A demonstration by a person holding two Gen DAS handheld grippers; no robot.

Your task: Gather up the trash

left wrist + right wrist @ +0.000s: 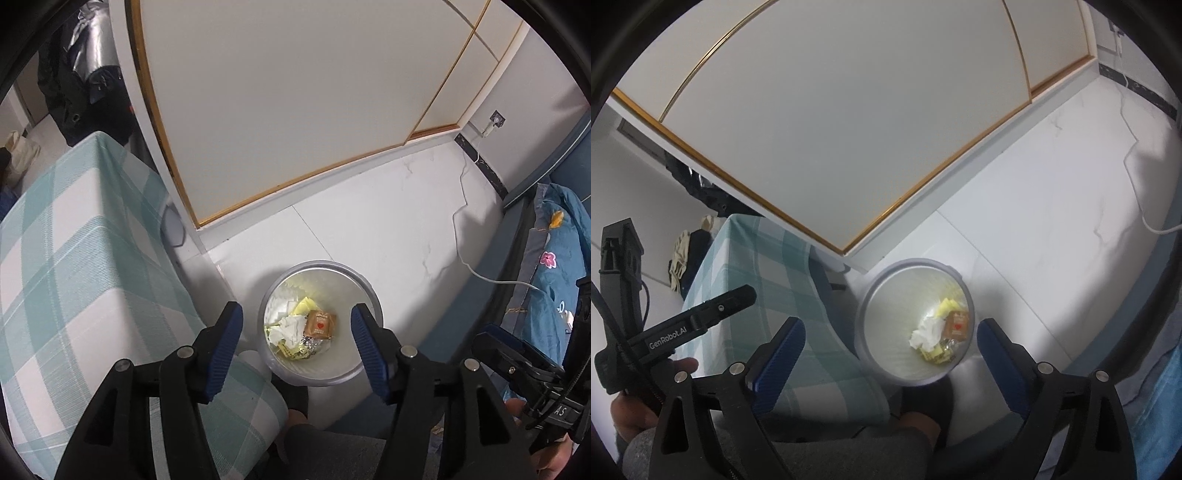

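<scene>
A white round trash bin [364, 356] stands on the floor beside a small table. It holds crumpled white tissue [290, 328], yellow paper scraps [304, 306], a brown packet with a red heart [320, 324] and a bit of foil. My left gripper [297, 341] is open and empty, held above the bin. The bin also shows in the right wrist view [882, 325] with the tissue [929, 332] and brown packet [956, 325]. My right gripper [891, 349] is open and empty, above the bin's near rim.
A table with a green-and-white checked cloth [74, 266] stands left of the bin. A white cupboard door with gold trim [295, 92] is behind. A white cable [465, 240] runs over the pale floor. A blue floral bed cover [554, 266] is at right. The person's leg is below.
</scene>
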